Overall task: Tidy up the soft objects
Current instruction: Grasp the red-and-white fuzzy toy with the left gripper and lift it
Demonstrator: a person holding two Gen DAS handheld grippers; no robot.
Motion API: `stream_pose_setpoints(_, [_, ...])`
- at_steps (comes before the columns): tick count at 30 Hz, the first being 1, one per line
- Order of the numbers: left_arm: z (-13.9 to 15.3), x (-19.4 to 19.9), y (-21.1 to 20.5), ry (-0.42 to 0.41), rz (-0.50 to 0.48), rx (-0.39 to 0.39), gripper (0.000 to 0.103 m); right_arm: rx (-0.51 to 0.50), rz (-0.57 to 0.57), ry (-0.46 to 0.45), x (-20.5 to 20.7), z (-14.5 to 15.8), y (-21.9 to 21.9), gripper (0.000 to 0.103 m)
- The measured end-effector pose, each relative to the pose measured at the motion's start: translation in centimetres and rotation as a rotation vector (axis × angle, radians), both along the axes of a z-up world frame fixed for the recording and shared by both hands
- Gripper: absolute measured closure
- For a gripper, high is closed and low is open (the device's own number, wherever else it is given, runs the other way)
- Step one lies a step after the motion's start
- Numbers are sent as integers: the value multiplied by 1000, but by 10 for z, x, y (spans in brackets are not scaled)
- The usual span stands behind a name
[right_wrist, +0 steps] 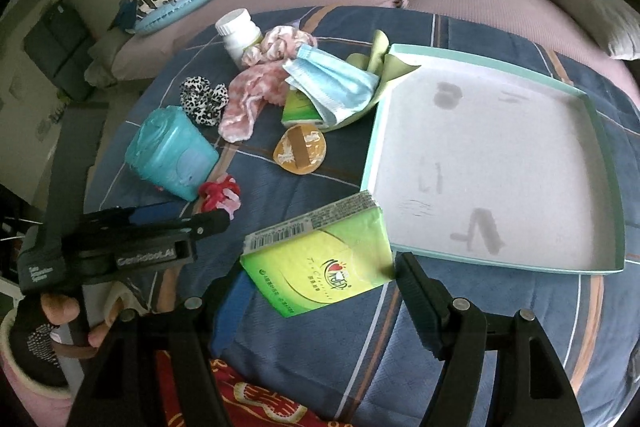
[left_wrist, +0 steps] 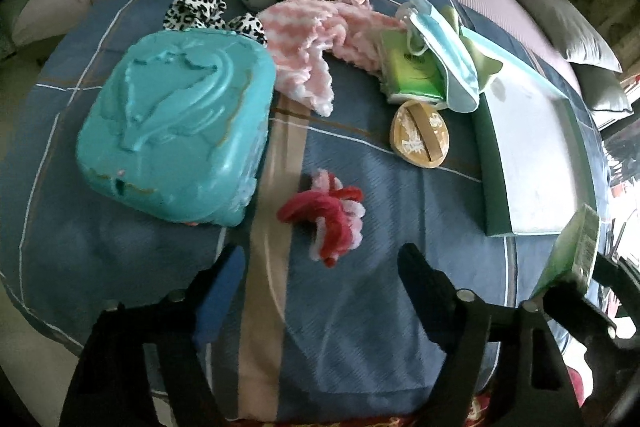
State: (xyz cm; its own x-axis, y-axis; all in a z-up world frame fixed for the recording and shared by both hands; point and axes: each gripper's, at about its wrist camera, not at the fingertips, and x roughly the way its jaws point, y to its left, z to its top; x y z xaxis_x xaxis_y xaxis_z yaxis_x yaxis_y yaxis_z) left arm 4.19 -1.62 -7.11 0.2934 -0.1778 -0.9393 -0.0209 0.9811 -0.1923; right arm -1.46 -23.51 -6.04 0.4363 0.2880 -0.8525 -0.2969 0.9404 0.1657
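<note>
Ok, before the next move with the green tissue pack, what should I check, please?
1. Right gripper holds the tissue pack: ok, both pads touch it.
2. Tray has free space: ok, nothing lies in it.
3. Way from pack to tray: ok, nothing between.
4. Left gripper is free: ok, open, nothing between its fingers.
5. Room around the red scrunchie: not ok, the teal box sits close beside it.

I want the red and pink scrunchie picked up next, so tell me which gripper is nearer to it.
Left. The left gripper hangs just short of the red and pink scrunchie, fingers apart. The right gripper is farther off, beside the tray, clamped on a green tissue pack.
</note>
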Motion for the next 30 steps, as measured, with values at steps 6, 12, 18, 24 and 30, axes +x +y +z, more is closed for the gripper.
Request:
stream_pose_setpoints(6, [-8,15,-12,18,4,4,33,13,2,3,1,-2,-2,29])
stream_pose_setpoints(12, [-16,25,-21,25,6,4,43,21,-3,12,3,-4,-5,29])
stream_pose_setpoints(18, [-30,39,-23,40,25,-5,69,31,-8,21,6,-6,-8,29])
stream_pose_setpoints(24, [-34,41,-18,35,35,-26,76,35,-11,27,7,-9,-8,29])
stream_pose_setpoints(30, [-25,32,-10,18,36,-31,77,41,-19,17,6,-6,-10,29])
